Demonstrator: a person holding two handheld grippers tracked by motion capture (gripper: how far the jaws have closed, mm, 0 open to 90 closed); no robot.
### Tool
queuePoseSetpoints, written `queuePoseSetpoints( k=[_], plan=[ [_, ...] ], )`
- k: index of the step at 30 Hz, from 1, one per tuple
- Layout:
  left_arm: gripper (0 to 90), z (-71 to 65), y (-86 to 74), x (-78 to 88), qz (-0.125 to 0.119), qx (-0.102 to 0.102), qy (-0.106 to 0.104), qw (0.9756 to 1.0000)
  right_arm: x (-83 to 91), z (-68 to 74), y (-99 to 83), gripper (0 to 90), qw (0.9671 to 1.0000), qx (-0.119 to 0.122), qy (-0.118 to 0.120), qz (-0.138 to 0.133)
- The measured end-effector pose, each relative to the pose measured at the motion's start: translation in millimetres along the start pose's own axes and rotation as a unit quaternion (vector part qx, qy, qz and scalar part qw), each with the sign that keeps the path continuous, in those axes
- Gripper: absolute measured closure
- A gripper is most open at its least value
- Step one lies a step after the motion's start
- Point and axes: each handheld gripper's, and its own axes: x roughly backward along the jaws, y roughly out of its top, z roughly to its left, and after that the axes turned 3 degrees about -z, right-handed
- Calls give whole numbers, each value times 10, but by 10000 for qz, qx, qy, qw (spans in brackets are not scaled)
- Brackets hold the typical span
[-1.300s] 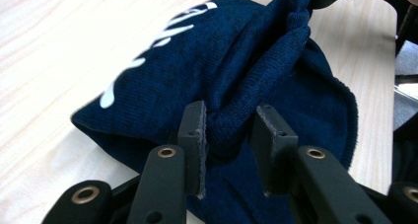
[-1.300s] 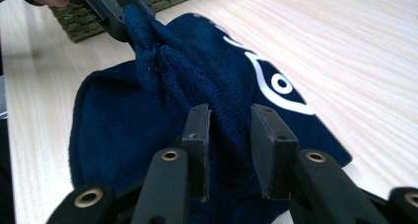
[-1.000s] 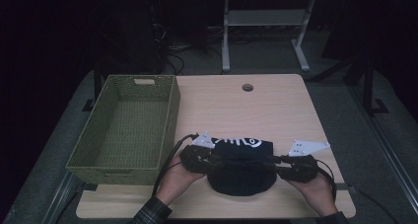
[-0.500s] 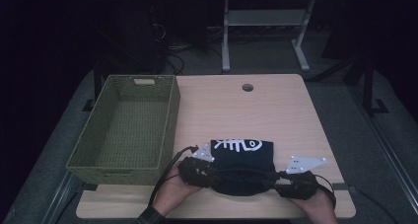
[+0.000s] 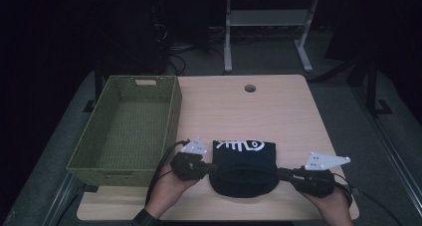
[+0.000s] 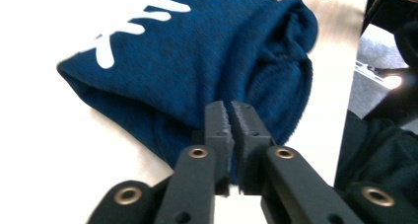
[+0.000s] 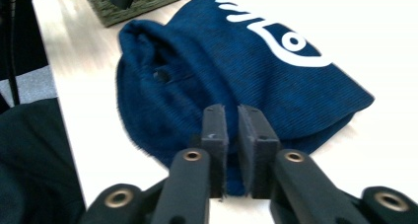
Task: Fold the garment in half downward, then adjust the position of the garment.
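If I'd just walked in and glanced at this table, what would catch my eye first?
Probably the dark blue knit garment with bold white lettering, lying near the front edge of the pale wooden table. A person pinches it from both sides: the left gripper and the right gripper have just closed on its edges. To its left stands an open green woven basket.

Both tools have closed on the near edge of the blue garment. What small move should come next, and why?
Probably lift both tools a little and carry the near edge forward over the white print. The left tool and right tool have just been closing and now pinch the garment at its two near corners. It lies half folded on the table, beside the basket.
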Motion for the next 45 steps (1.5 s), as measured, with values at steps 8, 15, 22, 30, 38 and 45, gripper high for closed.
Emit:
queuePoseSetpoints(
  k=[8, 15, 22, 30, 38, 45],
  plan=[
    [898, 177, 291, -141, -89, -117, 253, 9996, -149, -169, 112, 896, 9999, 3, -104, -1],
    [897, 375, 461, -386, -105, -87, 355, 9993, -287, -168, 112, 896, 9999, 68, 44, 150],
    [898, 440, 393, -674, 321, -177, 400, 9985, -377, -67, 34, 898, 9988, 203, 198, 403],
    [898, 463, 312, -844, 522, -86, 323, 9981, -453, 35, -79, 899, 9975, 143, 375, 588],
    [900, 462, 314, -987, 645, -165, 261, 9974, -559, 217, -120, 900, 9942, 302, 654, 796],
    [900, 450, 344, -1049, 620, -246, 227, 9975, -644, 313, -113, 900, 9918, 398, 844, 876]
  ],
)
